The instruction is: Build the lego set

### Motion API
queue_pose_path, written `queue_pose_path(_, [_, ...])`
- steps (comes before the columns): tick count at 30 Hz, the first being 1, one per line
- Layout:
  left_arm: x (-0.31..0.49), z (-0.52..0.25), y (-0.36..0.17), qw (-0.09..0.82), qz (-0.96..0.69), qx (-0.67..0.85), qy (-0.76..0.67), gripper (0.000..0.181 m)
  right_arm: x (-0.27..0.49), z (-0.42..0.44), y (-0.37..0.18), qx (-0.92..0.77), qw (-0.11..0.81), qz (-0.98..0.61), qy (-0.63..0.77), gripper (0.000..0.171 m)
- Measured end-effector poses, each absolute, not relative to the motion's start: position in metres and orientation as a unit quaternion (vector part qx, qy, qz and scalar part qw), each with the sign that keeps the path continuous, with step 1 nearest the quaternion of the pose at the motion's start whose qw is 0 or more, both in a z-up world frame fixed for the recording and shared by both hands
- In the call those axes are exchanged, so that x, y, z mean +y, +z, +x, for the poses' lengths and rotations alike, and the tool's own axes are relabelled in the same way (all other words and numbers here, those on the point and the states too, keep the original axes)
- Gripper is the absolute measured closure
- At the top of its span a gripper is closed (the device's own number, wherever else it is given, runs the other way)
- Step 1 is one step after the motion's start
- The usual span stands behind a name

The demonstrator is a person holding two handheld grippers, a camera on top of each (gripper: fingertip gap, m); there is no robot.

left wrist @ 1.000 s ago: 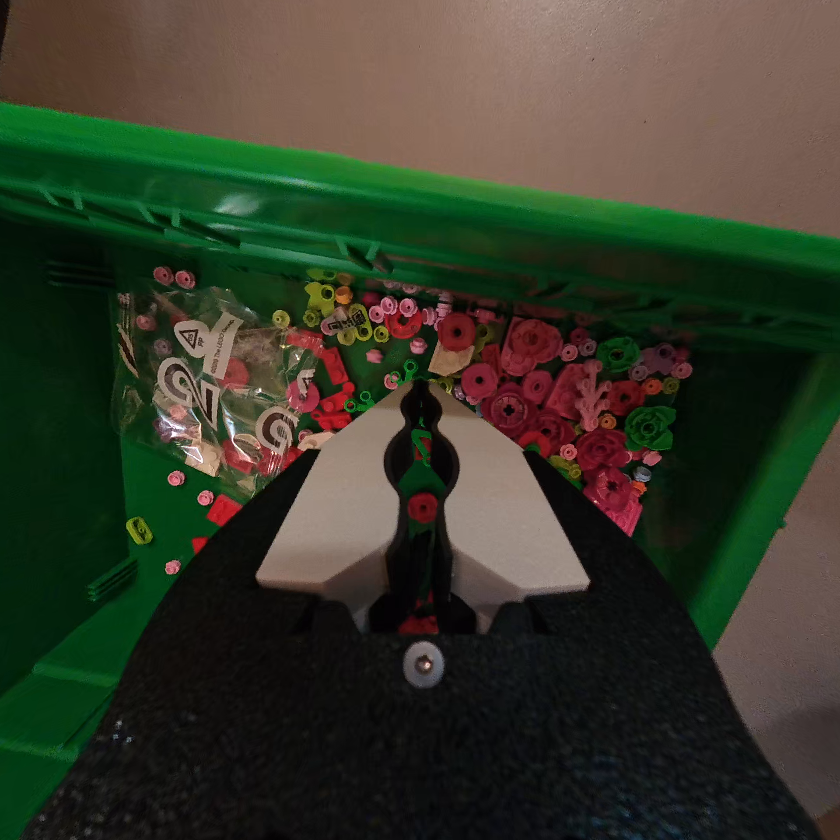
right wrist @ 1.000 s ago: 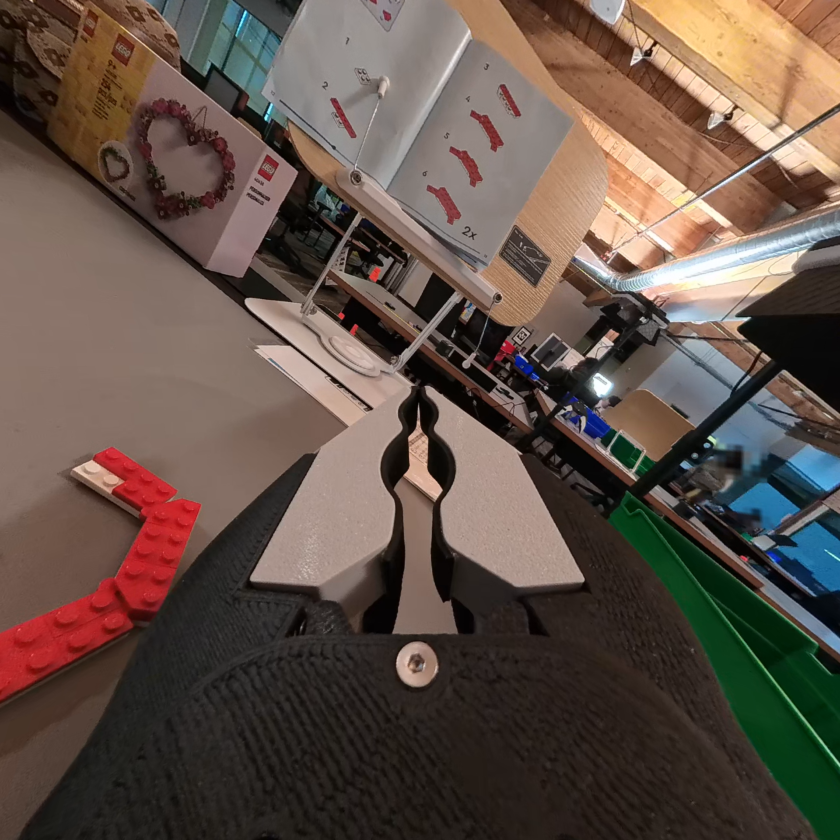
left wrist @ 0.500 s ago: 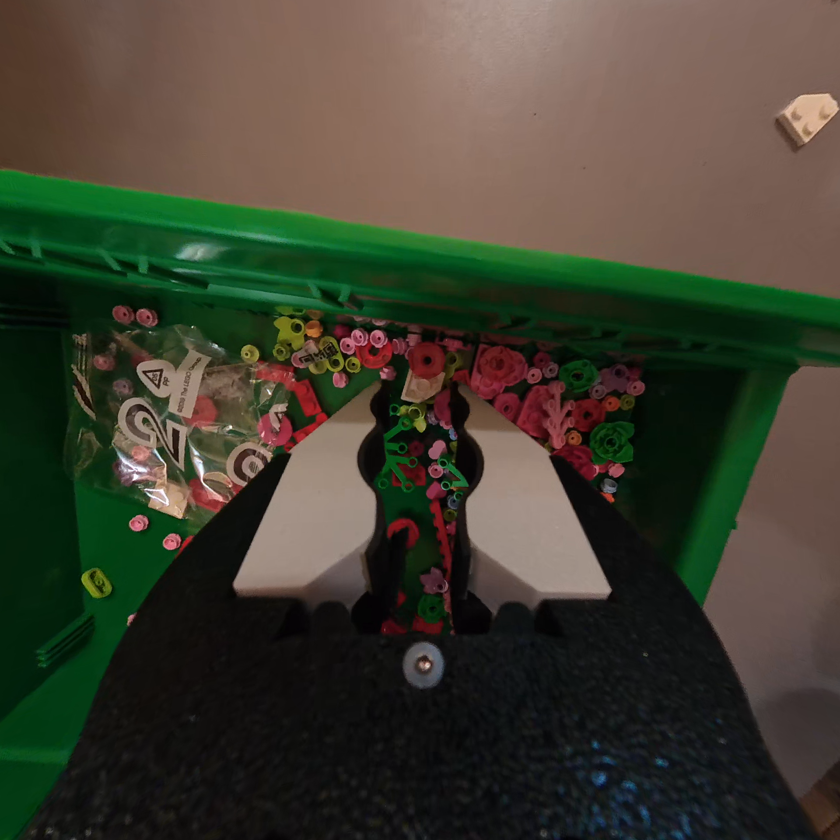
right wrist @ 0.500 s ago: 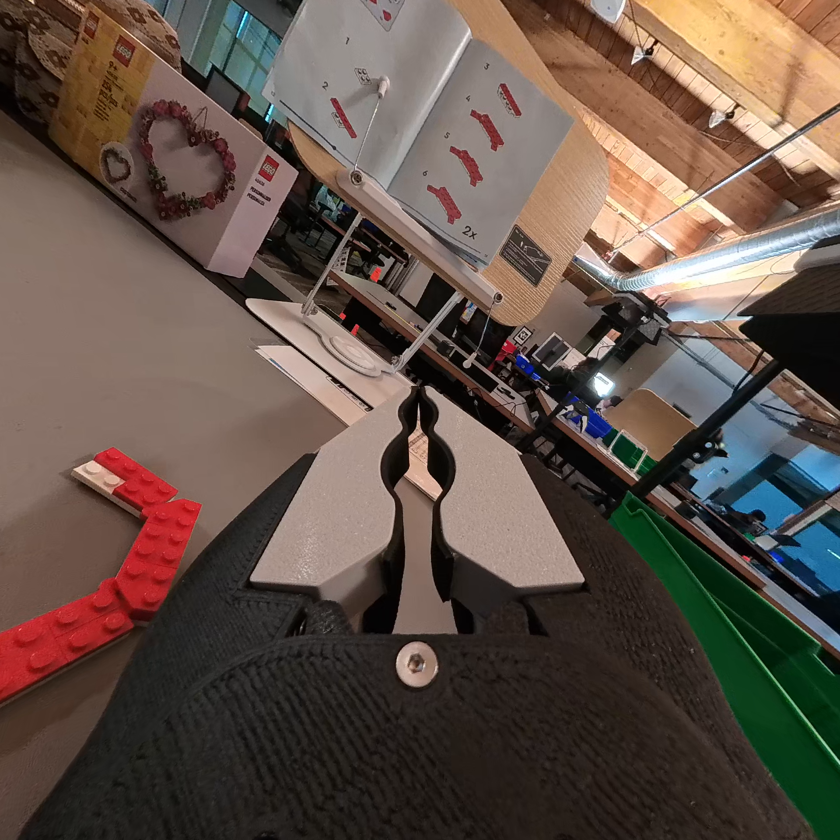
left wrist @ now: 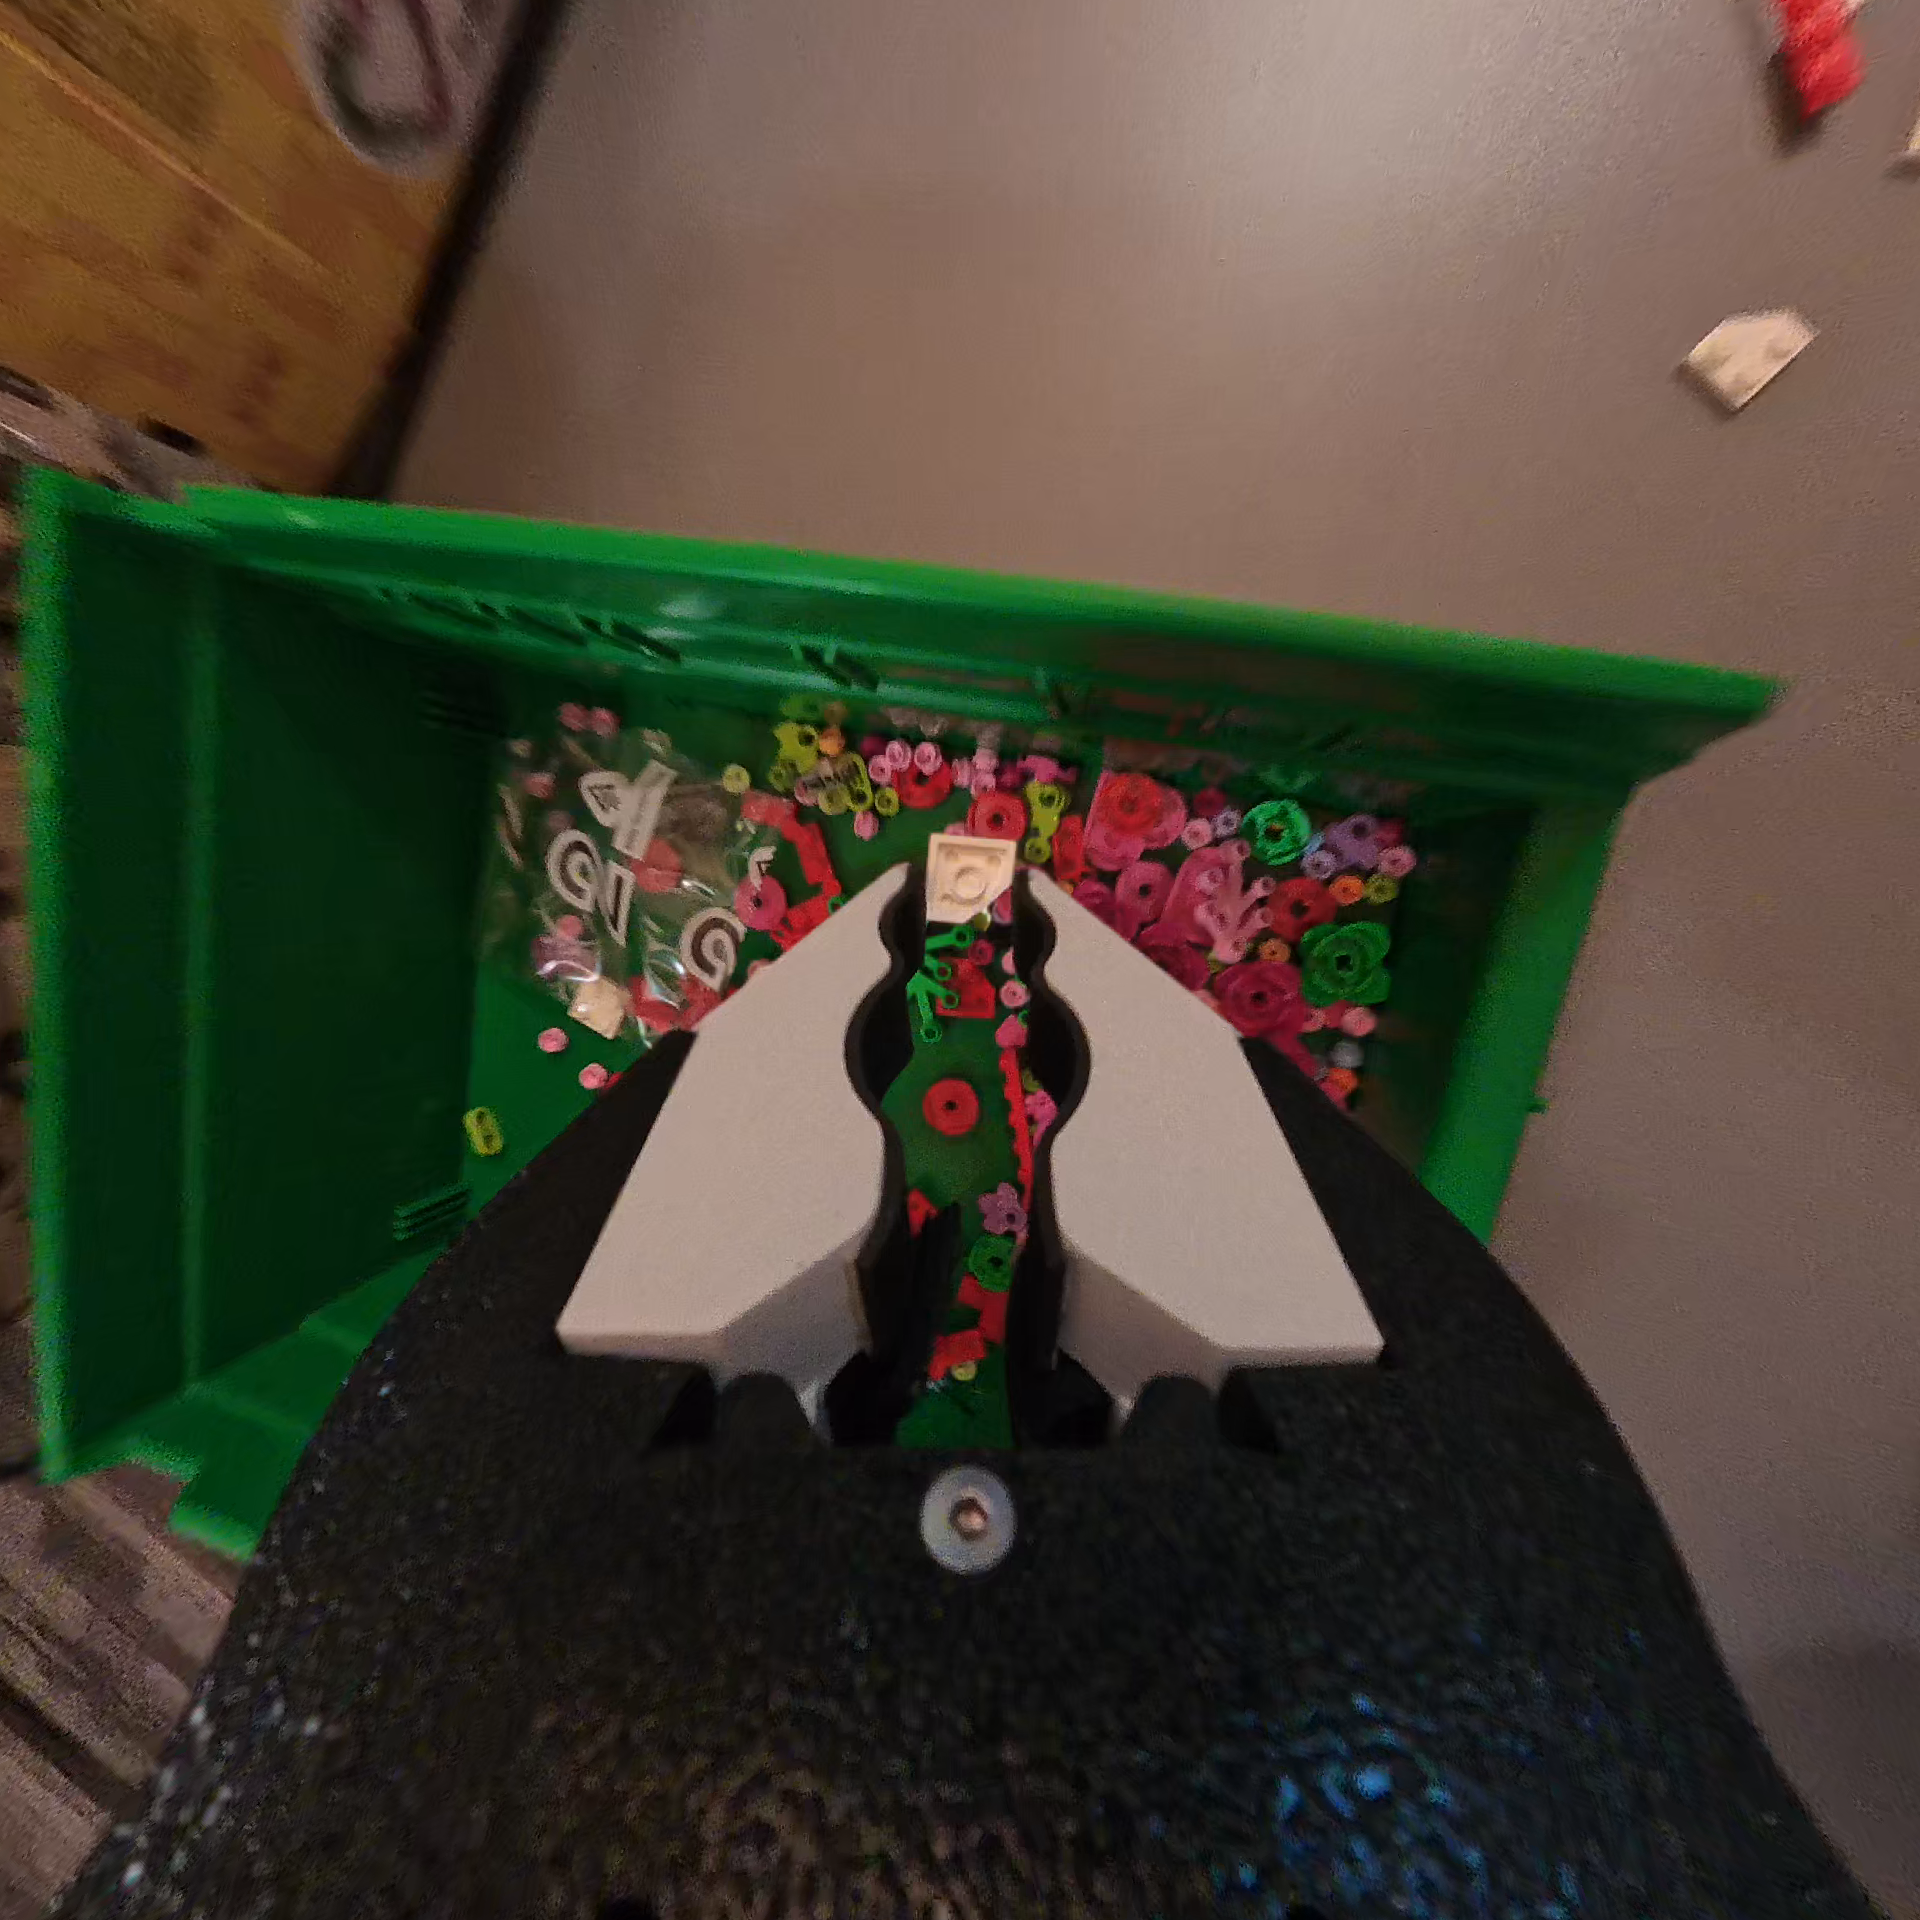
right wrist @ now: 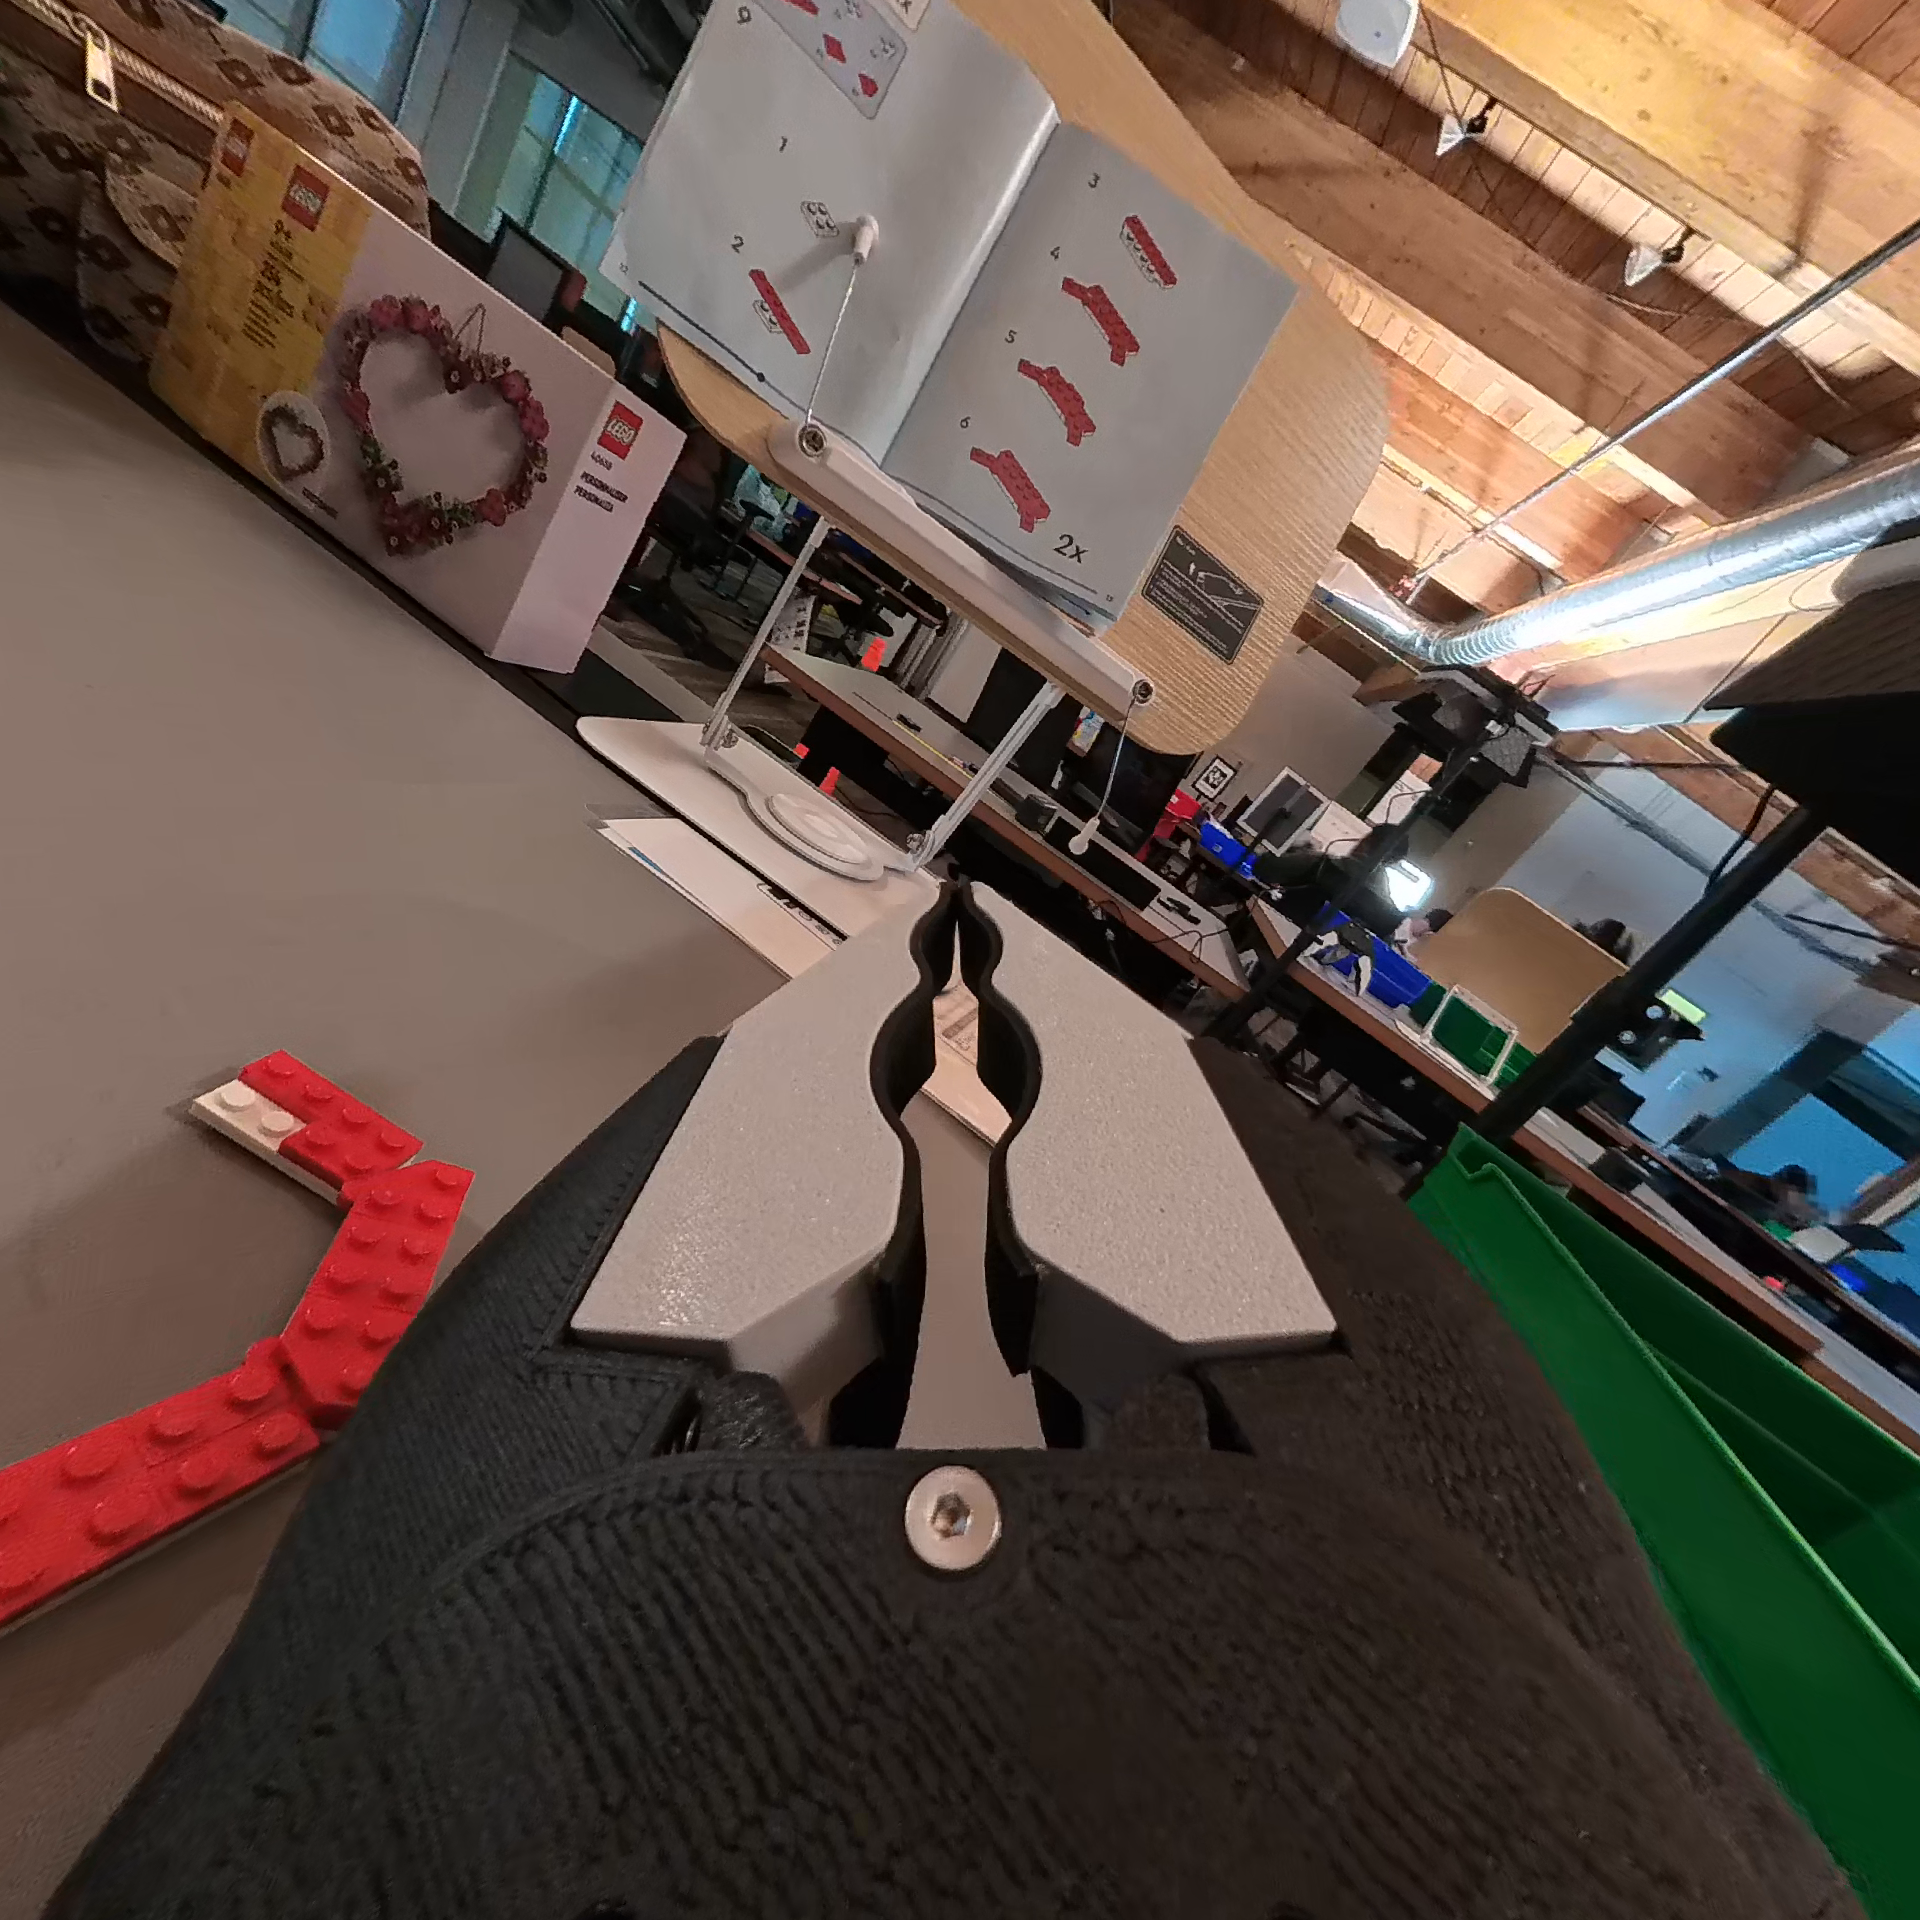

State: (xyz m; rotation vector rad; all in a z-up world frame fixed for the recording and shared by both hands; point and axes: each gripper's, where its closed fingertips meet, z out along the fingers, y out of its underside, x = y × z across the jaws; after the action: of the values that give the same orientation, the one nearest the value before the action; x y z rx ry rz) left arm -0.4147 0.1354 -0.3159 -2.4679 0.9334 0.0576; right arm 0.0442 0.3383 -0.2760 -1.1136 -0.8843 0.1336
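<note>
My left gripper [left wrist: 966, 883] is shut on a small white plate [left wrist: 968, 875], held at its tips above the green bin [left wrist: 935, 634]. The bin holds many loose pink, red and green flower pieces [left wrist: 1226, 894] and a clear parts bag [left wrist: 634, 883]. My right gripper [right wrist: 958, 894] is shut and empty, hovering low over the grey table. A bent chain of red plates [right wrist: 343, 1247] with a white plate [right wrist: 249, 1112] at its end lies on the table left of it.
An open instruction booklet [right wrist: 935, 291] stands on a white holder behind the right gripper, with the set's box [right wrist: 416, 416] to its left. The green bin's edge [right wrist: 1714, 1403] is at the right. A loose white piece [left wrist: 1745, 358] and a red piece [left wrist: 1813, 52] lie on the table beyond the bin. One gripper's finger ends stand about 50 centimetres off the other's.
My left gripper closed on the white plate in the bin and lifted it up and back, so the bin looks smaller. The right gripper stayed almost still.
</note>
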Motion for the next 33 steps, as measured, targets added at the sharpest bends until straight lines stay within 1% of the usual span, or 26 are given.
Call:
queue_pose_path(3, [0.123, -0.386, -0.281, 0.32, -0.877, 0.356, 0.047, 0.167, 0.337, 0.043, -0.275, -0.406, 0.756, -0.509, 0.07, 0.171])
queue_pose_path(6, [0.108, -0.343, -0.254, 0.368, -0.842, 0.39, 0.065, 0.167, 0.336, 0.042, -0.275, -0.408, 0.756, -0.507, 0.075, 0.171])
queue_pose_path(8, [0.098, -0.311, -0.245, 0.379, -0.826, 0.414, 0.063, 0.167, 0.335, 0.042, -0.275, -0.408, 0.756, -0.506, 0.078, 0.171])
queue_pose_path(11, [0.087, -0.264, -0.242, 0.37, -0.813, 0.448, 0.043, 0.167, 0.335, 0.044, -0.273, -0.401, 0.759, -0.506, 0.084, 0.171])
queue_pose_path(15, [0.081, -0.208, -0.257, 0.339, -0.811, 0.477, 0.007, 0.167, 0.336, 0.048, -0.269, -0.386, 0.765, -0.508, 0.094, 0.171])
queue_pose_path(21, [0.086, -0.162, -0.317, 0.264, -0.833, 0.487, -0.021, 0.167, 0.336, 0.053, -0.265, -0.37, 0.772, -0.506, 0.108, 0.171])
queue_pose_path(26, [0.107, -0.163, -0.355, 0.235, -0.862, 0.45, -0.003, 0.167, 0.333, 0.054, -0.261, -0.362, 0.775, -0.502, 0.129, 0.171])
queue_pose_path(30, [0.146, -0.189, -0.359, 0.271, -0.894, 0.356, 0.036, 0.167, 0.334, 0.057, -0.259, -0.351, 0.776, -0.503, 0.149, 0.171])
queue_pose_path(33, [0.173, -0.208, -0.361, 0.294, -0.917, 0.268, 0.035, 0.167, 0.336, 0.06, -0.258, -0.341, 0.776, -0.506, 0.158, 0.171])
